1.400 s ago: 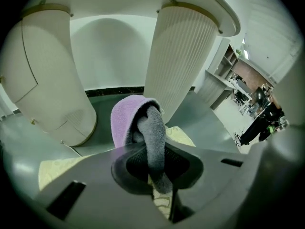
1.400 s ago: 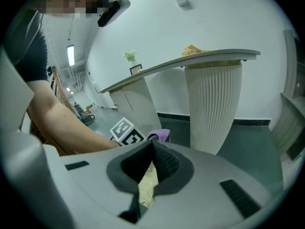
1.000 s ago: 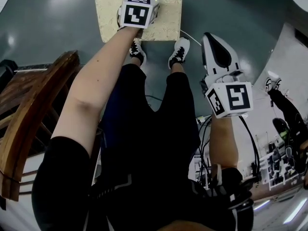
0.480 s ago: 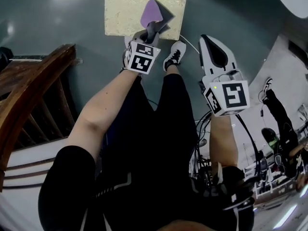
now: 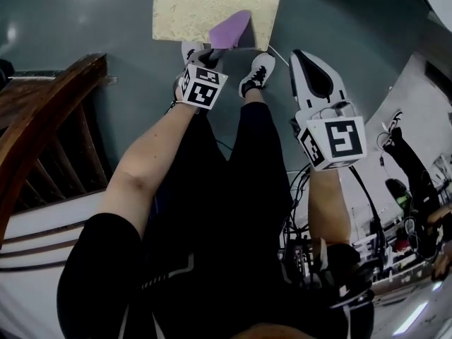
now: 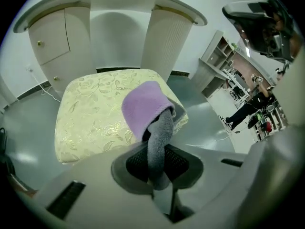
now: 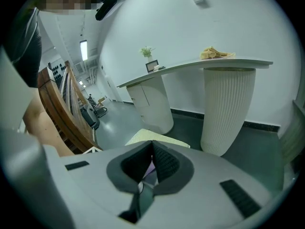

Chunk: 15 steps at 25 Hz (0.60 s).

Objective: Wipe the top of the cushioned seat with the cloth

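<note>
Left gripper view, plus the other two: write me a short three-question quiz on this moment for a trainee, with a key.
1. True or false: the left tongs are shut on the cloth.
2. The cloth's purple end is over: A) the floor, B) the cushioned seat, C) the counter.
3. What do the right tongs hold?

Key: 1 true. 2 B. 3 nothing; their jaws are together with nothing between them.

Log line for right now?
left gripper: shut on purple-and-grey cloth | cloth: on cream floral cushioned seat | right gripper: shut, empty
</note>
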Available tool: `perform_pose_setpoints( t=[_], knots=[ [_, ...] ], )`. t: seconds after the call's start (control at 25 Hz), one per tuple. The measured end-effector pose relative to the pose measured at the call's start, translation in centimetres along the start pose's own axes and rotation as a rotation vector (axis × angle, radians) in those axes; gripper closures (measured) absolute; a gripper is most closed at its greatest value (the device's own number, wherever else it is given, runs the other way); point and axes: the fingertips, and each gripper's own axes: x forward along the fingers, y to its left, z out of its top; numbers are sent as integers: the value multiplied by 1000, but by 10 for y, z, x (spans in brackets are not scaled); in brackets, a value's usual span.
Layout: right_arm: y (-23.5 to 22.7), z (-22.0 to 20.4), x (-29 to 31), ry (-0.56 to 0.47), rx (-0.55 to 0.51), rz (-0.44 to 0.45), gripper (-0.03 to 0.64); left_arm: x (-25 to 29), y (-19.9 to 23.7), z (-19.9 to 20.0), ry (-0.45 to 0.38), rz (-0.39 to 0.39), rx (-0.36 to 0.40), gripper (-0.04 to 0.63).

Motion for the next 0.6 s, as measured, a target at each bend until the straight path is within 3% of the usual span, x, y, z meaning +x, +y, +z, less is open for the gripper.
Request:
perform_pose_setpoints(
  t=[0.24,0.6],
  knots=[
    [-2,-10,1,8,15,-17,612,16,-2,7,4,-18,41,555],
    [-10,-13,3,8,32,-30,612,15,11,20,-45,-57,-25,555]
  ],
)
